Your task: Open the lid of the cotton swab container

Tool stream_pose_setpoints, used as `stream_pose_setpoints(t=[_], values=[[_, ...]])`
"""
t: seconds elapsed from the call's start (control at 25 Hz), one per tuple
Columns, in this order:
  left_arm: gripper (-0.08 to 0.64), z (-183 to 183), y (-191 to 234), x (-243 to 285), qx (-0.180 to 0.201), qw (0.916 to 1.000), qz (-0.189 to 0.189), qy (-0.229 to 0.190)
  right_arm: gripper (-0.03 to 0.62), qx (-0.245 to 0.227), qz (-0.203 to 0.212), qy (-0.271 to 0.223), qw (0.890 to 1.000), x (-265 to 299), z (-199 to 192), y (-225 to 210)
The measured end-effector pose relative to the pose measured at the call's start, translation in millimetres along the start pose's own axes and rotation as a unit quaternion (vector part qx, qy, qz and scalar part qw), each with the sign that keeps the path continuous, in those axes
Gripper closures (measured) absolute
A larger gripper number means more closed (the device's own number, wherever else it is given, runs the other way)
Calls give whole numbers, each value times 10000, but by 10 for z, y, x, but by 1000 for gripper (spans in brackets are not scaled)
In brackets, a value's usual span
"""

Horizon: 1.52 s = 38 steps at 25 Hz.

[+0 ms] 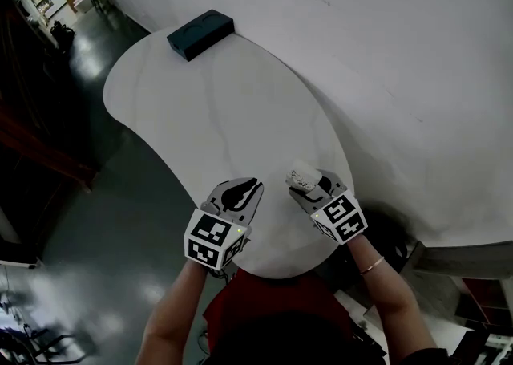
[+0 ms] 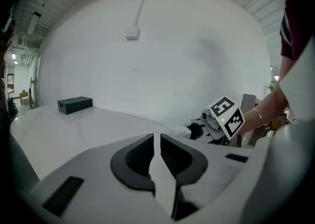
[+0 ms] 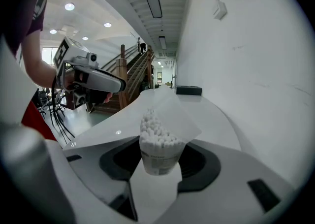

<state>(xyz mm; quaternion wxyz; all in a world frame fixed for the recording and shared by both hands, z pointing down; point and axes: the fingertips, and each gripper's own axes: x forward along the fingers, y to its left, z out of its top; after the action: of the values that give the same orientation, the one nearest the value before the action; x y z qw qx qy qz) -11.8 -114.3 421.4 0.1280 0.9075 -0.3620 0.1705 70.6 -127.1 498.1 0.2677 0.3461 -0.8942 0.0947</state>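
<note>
The cotton swab container (image 3: 158, 155) is a small clear tub packed with white swabs, upright between the pads of my right gripper (image 3: 160, 165), which is shut on it. A clear flap stands up behind the swab tips. In the head view the container (image 1: 303, 172) is over the near right part of the white table (image 1: 208, 115), in the right gripper (image 1: 311, 182). My left gripper (image 1: 243, 188) is a short way to its left. Its jaws (image 2: 156, 139) leave only a narrow slit, with nothing between them. From the left gripper view the container (image 2: 179, 131) shows at the right.
A dark rectangular box (image 1: 200, 33) lies at the table's far end by the white wall, also seen as the box (image 2: 75, 104) in the left gripper view. A dark shiny floor lies left of the table, and stairs (image 3: 130, 73) rise beyond.
</note>
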Motion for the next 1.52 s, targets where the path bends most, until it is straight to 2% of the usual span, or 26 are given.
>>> stream_pose_setpoints(t=[1.0, 1.52], values=[[520, -210, 58, 336, -611, 9975, 323, 152, 367, 122, -138, 218, 9996, 197, -258, -476], [520, -232, 132, 408, -686, 9968, 336, 219, 367, 21, -81, 193, 9998, 335, -232, -602]])
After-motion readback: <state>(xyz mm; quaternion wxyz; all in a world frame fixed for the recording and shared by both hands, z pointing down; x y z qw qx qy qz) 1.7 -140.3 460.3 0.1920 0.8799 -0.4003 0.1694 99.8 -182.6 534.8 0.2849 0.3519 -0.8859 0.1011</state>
